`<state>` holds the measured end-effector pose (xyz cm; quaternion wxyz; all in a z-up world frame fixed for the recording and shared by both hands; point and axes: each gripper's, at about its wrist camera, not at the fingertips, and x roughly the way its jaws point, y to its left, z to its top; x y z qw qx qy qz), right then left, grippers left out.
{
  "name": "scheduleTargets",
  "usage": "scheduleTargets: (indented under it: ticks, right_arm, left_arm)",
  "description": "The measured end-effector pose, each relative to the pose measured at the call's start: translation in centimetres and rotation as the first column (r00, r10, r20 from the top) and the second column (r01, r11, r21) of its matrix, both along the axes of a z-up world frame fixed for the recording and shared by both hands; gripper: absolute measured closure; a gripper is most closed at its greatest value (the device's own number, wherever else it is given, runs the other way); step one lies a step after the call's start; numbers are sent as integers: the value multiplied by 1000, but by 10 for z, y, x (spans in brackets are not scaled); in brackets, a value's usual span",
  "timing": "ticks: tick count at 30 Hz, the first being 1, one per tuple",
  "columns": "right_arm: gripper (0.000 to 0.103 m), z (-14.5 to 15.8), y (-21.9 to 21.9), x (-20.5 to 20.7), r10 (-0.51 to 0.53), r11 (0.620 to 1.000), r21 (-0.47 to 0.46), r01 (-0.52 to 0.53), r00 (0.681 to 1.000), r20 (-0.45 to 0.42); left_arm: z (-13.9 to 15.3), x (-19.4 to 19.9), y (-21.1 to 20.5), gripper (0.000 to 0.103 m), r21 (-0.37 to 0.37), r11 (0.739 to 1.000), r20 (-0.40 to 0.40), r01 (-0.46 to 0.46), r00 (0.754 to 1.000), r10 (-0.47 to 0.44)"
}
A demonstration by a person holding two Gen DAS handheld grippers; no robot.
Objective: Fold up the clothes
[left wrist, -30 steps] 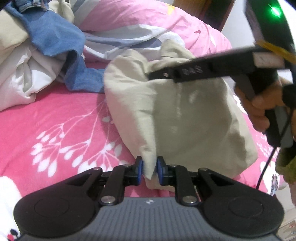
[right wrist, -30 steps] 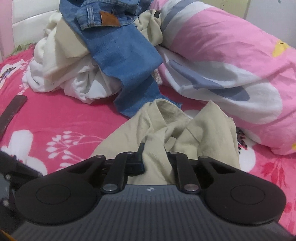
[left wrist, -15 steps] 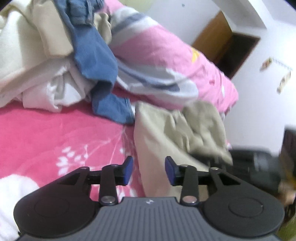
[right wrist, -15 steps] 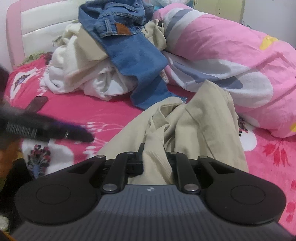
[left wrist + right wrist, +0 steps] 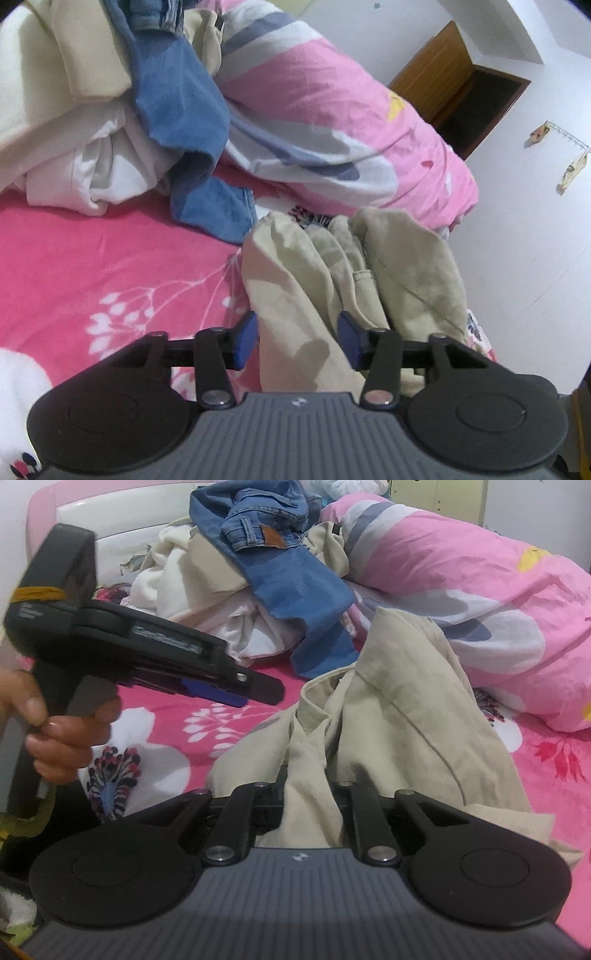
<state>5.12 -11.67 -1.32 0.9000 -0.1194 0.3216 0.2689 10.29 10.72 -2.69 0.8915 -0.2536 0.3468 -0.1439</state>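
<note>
A beige garment (image 5: 354, 280) lies bunched on the pink floral bedsheet (image 5: 103, 258). My left gripper (image 5: 297, 338) is open, its blue pads apart, with a fold of the beige cloth lying loose between them. In the right wrist view my right gripper (image 5: 308, 794) is shut on the beige garment (image 5: 399, 720), which rises in a ridge ahead of the fingers. The left gripper (image 5: 236, 690) shows there from the side, held by a hand (image 5: 62, 731), hovering left of the garment.
A heap of white and cream clothes (image 5: 207, 590) with blue jeans (image 5: 288, 565) on top sits at the back. A rolled pink quilt (image 5: 480, 602) lies at the right. A white headboard (image 5: 110, 520) stands behind. A wall and wooden door (image 5: 469, 96) are beyond the bed.
My left gripper let go of the beige garment, opened and drew back to the left. The right gripper kept its hold and lifted the cloth a little.
</note>
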Motion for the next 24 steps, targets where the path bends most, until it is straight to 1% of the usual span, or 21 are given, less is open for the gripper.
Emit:
scheduleTargets:
  ticks: [1,4,5,6,9,15,20,24]
  right_arm:
    - [92,-1,0,-2,3,1000,0,-3,1000,-1]
    - [92,-2,2,-8,10,1000,1,-10,1000,-2]
    - [92,-3,2,-9,12,1000,1,-12,1000,-2]
    - [92,-4,2,-11,13,1000,1,-13,1000,-2]
    - [92,-6,3,-17,16,1000,0,-16,1000,1]
    - [92,-9,1,-24,16,1000,17,-16,1000,-2]
    - [92,-11,2,-32,21,1000,7,-21,1000,7]
    - [91,-10,-1,-35,15,1000,24,-15,1000,10]
  left_arm:
    - [-1,0,-1,61,-1,1000,-8,4,1000,-4]
    - [-5,0,-3,69,8,1000,-26,10,1000,-9]
    - [-6,1,-4,75,13,1000,-32,12,999,-12]
    - [-7,1,-5,83,19,1000,-38,15,999,-14]
    - [-9,0,-6,91,29,999,-49,17,999,-15]
    - [-9,-9,-9,96,48,999,-57,8,998,-5]
    - [-9,-19,-11,99,78,997,-56,6,998,-2]
    - [-12,-27,-13,100,102,995,-56,9,998,-3]
